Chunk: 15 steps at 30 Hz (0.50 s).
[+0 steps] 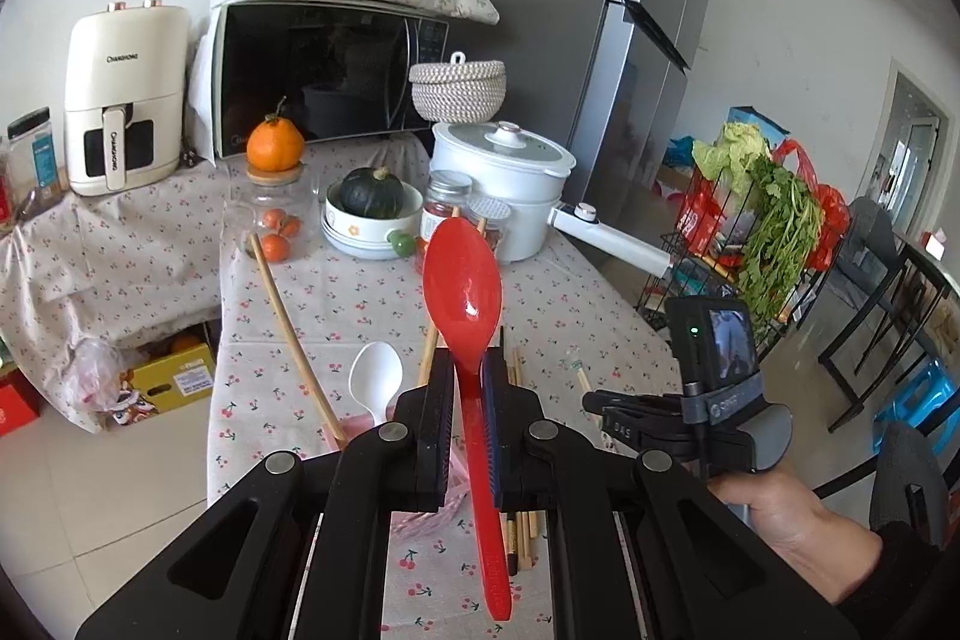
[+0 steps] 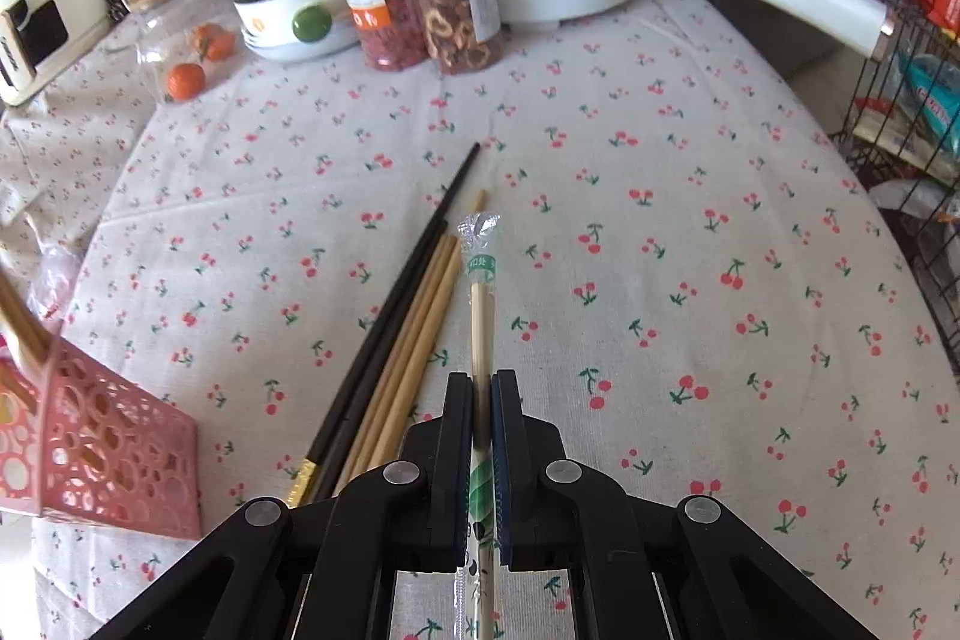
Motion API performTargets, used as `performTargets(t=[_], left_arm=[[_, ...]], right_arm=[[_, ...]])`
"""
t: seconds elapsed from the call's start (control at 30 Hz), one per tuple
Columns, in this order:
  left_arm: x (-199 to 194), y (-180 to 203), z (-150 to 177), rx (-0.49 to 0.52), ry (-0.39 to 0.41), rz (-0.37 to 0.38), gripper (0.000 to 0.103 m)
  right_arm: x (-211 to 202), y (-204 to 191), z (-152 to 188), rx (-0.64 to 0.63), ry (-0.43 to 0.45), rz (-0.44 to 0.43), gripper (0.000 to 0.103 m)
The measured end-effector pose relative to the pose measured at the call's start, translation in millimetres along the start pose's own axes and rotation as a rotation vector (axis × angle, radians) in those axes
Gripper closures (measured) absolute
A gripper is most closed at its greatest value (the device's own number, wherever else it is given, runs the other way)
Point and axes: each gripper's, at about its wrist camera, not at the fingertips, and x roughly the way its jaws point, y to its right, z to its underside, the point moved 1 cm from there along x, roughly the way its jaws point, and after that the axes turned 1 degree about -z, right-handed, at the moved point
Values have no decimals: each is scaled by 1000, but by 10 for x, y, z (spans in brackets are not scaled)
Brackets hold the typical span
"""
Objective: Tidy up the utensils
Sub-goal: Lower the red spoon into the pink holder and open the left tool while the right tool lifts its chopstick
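While the left gripper [image 1: 467, 370] clamps the red spoon [image 1: 463, 280] mid-frame, bowl up for dropping, the right gripper [image 2: 481, 394] pinches wrapped chopsticks [image 2: 482, 316] at centre, likely bound for the pink holder [image 2: 102, 454] lower left.

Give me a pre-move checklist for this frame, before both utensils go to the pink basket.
1. Left tongs shut on the red spoon: ok.
2. Spoon sits straight in the grip: not ok, handle slants.
3. Right tongs shut on the wrapped chopsticks: ok.
4. Wrapped chopsticks clear of the loose chopsticks on the tablecloth: ok, a gap shows.
5. Pink basket within view and upright: cannot tell, only a corner shows.
6. Room left in the basket: cannot tell.
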Motion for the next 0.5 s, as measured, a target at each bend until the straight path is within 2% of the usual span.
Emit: performTargets(t=[0.23,0.4,0.5], left_arm=[[-158,-117,-127,-31,131,-72,94],[-154,-172,-135,-5,254,-144,94],[-84,-197,-109,13,301,-175,94]], right_arm=[[-599,-69,-23,9,155,-93,99],[-810,-210,-18,-32,226,-110,99],[-842,-271,-11,-54,242,-111,99]])
